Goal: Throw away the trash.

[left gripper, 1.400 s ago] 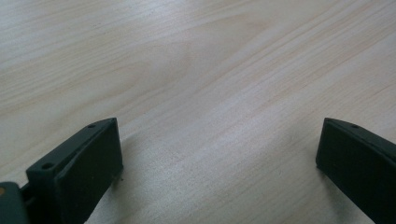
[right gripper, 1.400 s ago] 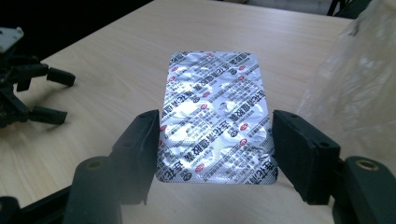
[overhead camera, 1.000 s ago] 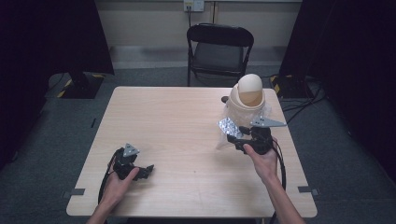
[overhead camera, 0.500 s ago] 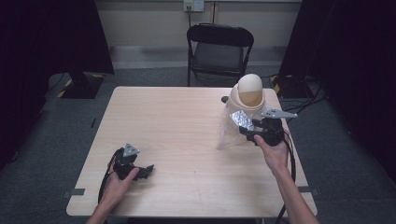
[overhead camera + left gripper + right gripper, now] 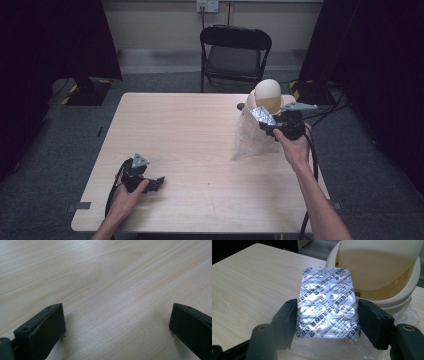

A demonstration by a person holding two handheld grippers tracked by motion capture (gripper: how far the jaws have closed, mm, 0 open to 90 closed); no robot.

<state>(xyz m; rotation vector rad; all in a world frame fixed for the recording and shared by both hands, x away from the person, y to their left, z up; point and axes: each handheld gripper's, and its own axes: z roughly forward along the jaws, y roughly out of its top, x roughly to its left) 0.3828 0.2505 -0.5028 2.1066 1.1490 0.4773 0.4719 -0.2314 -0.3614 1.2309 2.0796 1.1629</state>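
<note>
The right gripper [image 5: 327,315] squeezes the shiny pill sheet [image 5: 327,302] by its two long edges; it looks light, thin and bendy.

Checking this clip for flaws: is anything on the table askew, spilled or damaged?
Nothing spilled or damaged. The silver foil blister pack sits flat and intact between the right gripper jaws, in front of the cream swing-lid bin. Only the bin's clear plastic liner sprawls loosely over the light wooden table.
</note>
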